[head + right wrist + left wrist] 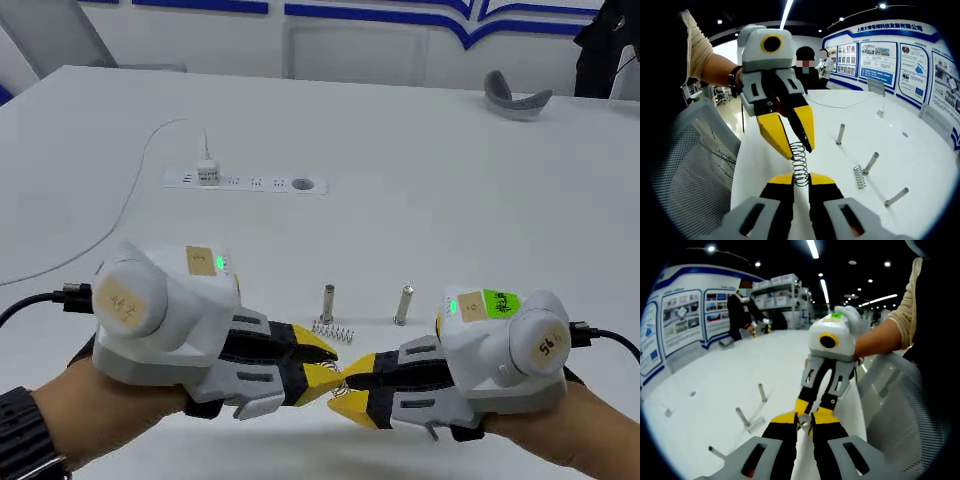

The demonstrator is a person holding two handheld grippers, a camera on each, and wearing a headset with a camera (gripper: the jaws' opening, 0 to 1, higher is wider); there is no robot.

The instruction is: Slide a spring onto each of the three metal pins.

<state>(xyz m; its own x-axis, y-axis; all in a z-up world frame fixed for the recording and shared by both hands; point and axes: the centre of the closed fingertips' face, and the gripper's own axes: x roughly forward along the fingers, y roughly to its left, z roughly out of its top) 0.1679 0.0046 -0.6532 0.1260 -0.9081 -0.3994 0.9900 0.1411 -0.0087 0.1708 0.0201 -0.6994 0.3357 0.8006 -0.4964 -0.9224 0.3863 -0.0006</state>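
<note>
Right gripper view: spring (800, 167) held end to end between both grippers.
Jaws of the right gripper (800, 179) close tight on its near end, the left gripper (800, 151) pinches the far end; a second spring (858, 176) lies beside the middle pin (871, 163) on the table (920, 150).

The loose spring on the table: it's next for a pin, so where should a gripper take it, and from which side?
Likely best: pinch the loose spring across its coils at the end away from the pin, coming down from above. It lies flat on its side, and the pin stands close by its other end.
</note>
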